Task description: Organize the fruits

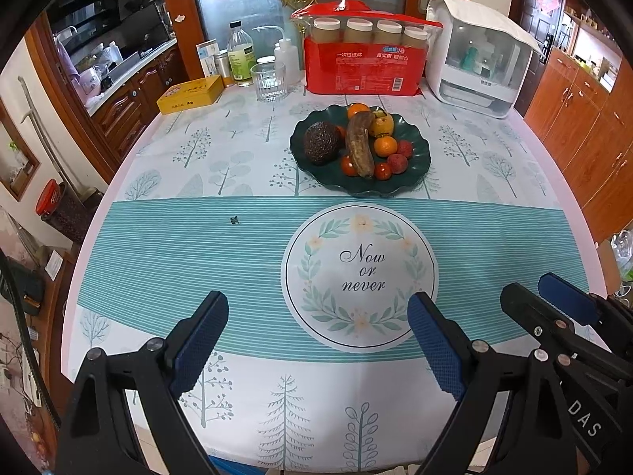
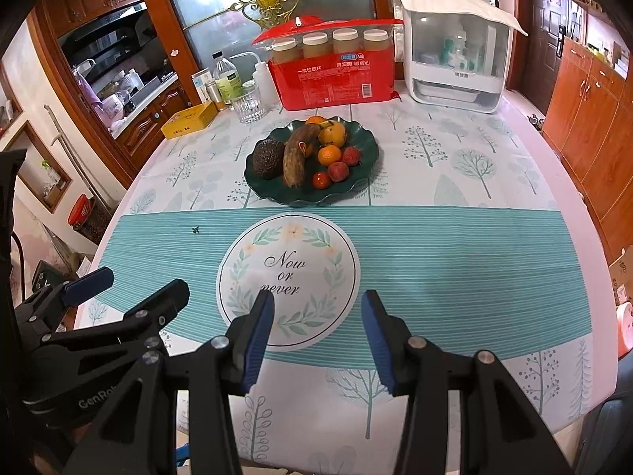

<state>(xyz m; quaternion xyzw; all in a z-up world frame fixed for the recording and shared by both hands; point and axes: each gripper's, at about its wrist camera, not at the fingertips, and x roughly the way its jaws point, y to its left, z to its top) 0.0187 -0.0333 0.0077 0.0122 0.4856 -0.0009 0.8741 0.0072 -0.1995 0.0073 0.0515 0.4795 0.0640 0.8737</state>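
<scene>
A dark green wavy-rimmed plate (image 1: 419,166) (image 2: 366,158) stands past the middle of the table. On it lie a brown overripe banana (image 1: 359,144) (image 2: 296,158), a dark rough avocado (image 1: 322,143) (image 2: 268,159), oranges (image 1: 385,146) (image 2: 329,155), red lychees (image 1: 397,163) (image 2: 338,171) and small tomatoes (image 1: 349,165) (image 2: 321,180). My left gripper (image 1: 318,310) hangs open and wide over the near tablecloth, nothing between its fingers. My right gripper (image 2: 318,308) is open with a narrower gap, also with nothing in it. Both are well short of the plate.
Along the far edge stand a red pack of paper cups (image 1: 366,59), a white lidded storage box (image 1: 480,59), a glass tumbler (image 1: 270,81), bottles (image 1: 239,55) and a yellow tin (image 1: 190,95). The printed tablecloth (image 1: 198,257) covers the table; wooden cabinets (image 1: 585,126) flank it.
</scene>
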